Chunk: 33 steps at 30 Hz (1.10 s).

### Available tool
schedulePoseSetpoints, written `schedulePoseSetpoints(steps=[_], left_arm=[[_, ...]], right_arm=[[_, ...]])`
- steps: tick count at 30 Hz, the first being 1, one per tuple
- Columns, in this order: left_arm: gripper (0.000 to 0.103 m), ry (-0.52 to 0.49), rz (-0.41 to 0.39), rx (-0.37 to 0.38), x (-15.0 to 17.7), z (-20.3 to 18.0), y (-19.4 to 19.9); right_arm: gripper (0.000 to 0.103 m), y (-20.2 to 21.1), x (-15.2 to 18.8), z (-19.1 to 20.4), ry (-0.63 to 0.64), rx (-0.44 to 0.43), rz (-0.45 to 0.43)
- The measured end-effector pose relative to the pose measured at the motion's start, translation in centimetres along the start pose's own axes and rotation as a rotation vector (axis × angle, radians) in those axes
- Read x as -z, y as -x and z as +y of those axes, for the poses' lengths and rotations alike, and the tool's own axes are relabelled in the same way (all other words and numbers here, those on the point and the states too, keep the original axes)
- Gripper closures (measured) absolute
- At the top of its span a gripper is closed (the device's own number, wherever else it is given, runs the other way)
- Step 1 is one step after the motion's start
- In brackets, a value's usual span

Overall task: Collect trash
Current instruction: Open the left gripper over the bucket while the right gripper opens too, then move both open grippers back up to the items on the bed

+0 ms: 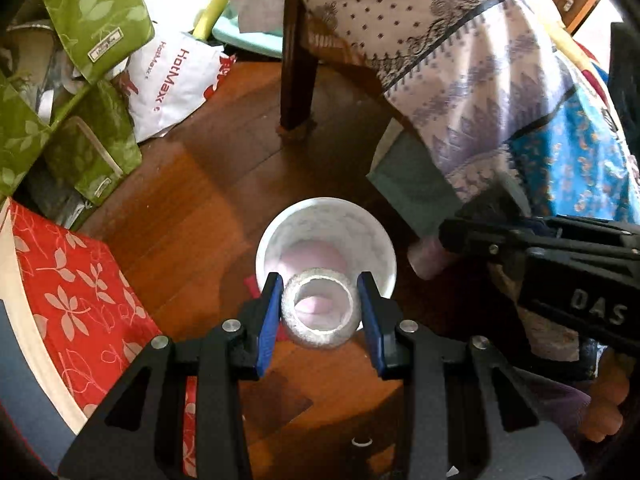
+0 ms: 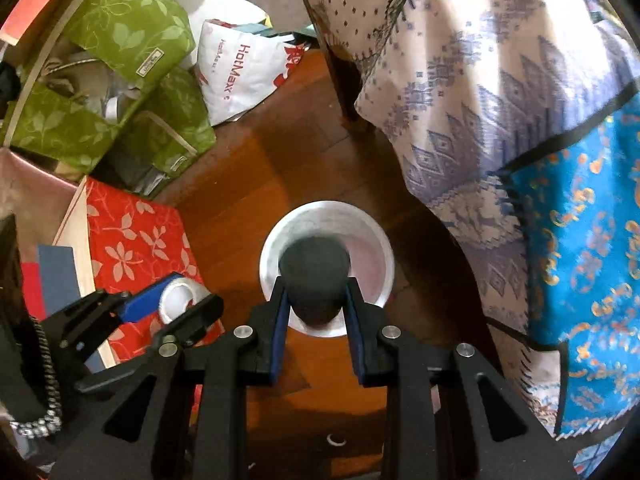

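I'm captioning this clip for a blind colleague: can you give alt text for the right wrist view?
The right gripper clamps a dark rounded object directly above a white bin on the wooden floor. At left, the left gripper holds a silvery tape roll, with green and red leaf-print bags behind and patterned cloth at right.
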<state>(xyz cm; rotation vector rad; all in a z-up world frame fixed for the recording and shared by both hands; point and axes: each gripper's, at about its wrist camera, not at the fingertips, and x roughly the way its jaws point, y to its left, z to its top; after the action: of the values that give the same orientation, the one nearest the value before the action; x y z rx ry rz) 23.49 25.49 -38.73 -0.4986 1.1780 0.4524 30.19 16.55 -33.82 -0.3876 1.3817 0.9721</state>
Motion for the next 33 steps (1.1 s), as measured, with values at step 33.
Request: schedulePoseSetpoints(steps=[33], left_arm=[[0.052,-0.058,-0.255,-0.030,0.0,-3.9,13.7]], right_arm=[[0.074,14.9,5.7,-2.7,0.012,0.067,-0.312]])
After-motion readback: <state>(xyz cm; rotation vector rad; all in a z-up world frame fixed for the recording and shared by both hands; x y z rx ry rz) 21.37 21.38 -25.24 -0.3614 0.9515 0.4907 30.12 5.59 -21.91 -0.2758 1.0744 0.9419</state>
